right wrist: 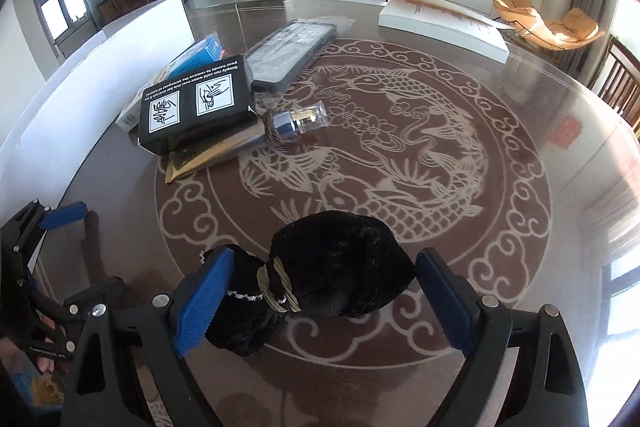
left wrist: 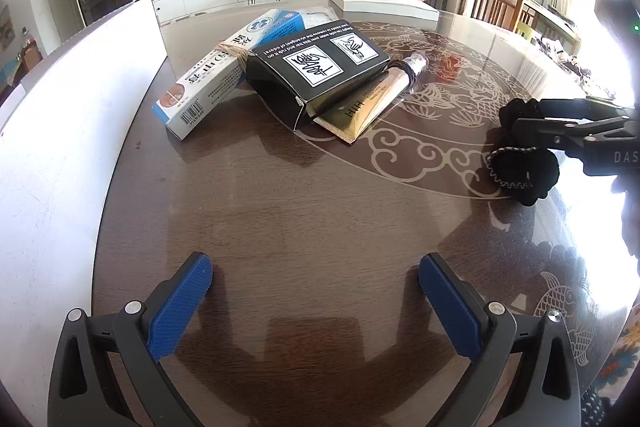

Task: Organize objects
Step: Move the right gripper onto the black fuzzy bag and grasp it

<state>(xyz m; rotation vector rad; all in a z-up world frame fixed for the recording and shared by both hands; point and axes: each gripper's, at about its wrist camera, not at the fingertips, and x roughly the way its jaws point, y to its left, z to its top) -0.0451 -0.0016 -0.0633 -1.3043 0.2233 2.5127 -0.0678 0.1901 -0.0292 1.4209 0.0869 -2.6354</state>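
Note:
A black velvet pouch (right wrist: pixel 340 267) with a tied neck lies crosswise between the blue pads of my right gripper (right wrist: pixel 322 293), low over the table. The left pad presses its ruffled neck and the right pad touches its rounded body. The left wrist view shows the same pouch (left wrist: pixel 520 163) at the right, with the right gripper's black fingers across it. My left gripper (left wrist: pixel 316 303) hangs open over bare table, nothing between its pads. A black box (left wrist: pixel 316 71) rests on a gold tube (left wrist: pixel 368 103) and a blue-white box (left wrist: pixel 208 83) tied with twine.
A round brown table (right wrist: pixel 520 131) with a pale fish pattern carries everything. A white board (left wrist: pixel 60 131) curves along its left side. A grey flat package (right wrist: pixel 292 47) and a white open box (right wrist: pixel 440 23) sit farther back. Wooden chairs (left wrist: pixel 496 3) stand to the right.

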